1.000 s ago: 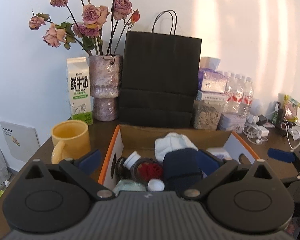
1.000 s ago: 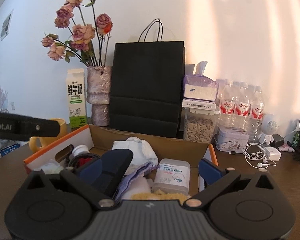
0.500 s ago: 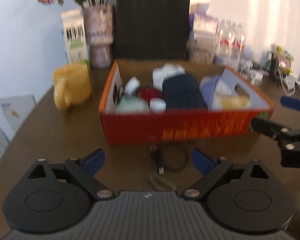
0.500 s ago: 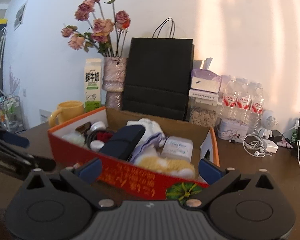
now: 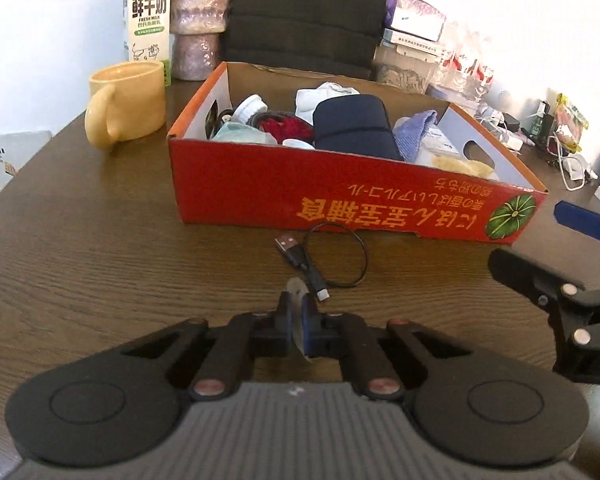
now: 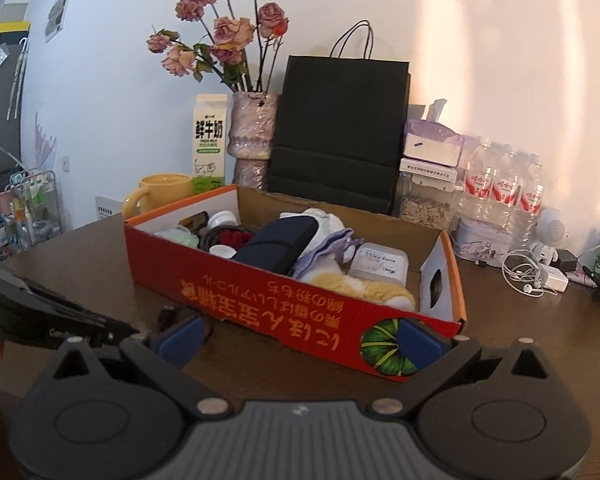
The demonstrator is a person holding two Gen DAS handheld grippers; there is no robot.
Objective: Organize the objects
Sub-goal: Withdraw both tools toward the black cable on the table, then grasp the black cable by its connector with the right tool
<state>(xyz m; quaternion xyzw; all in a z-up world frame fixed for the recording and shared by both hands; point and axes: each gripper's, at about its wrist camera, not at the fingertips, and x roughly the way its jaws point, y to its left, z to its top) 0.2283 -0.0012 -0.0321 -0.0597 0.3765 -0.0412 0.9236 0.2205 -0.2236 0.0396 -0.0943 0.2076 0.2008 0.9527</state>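
A red cardboard box [image 5: 340, 196] [image 6: 280, 304] stands on the brown table, holding a navy pouch [image 5: 352, 128], white cloth, a red item, purple cloth and a wipes pack [image 6: 380, 260]. In front of it lies a coiled black USB cable [image 5: 290, 248]. My left gripper [image 5: 298, 312] sits low over the table just short of the cable, shut on a small thin translucent item [image 5: 296, 286] that sticks up between the pads. My right gripper [image 6: 300, 340] is open and holds nothing, facing the box's near right corner; in the left wrist view it shows at the right edge [image 5: 548, 244].
A yellow mug [image 5: 128, 100], a milk carton [image 5: 148, 12], a vase of dried roses [image 6: 252, 132] and a black paper bag [image 6: 340, 132] stand behind the box. Water bottles [image 6: 500, 192], a tin, earphones and chargers [image 6: 532, 276] crowd the right side.
My left gripper dropped from above the box to the table in front of it, and its jaws closed on the thin item. My right gripper drew back from over the box.
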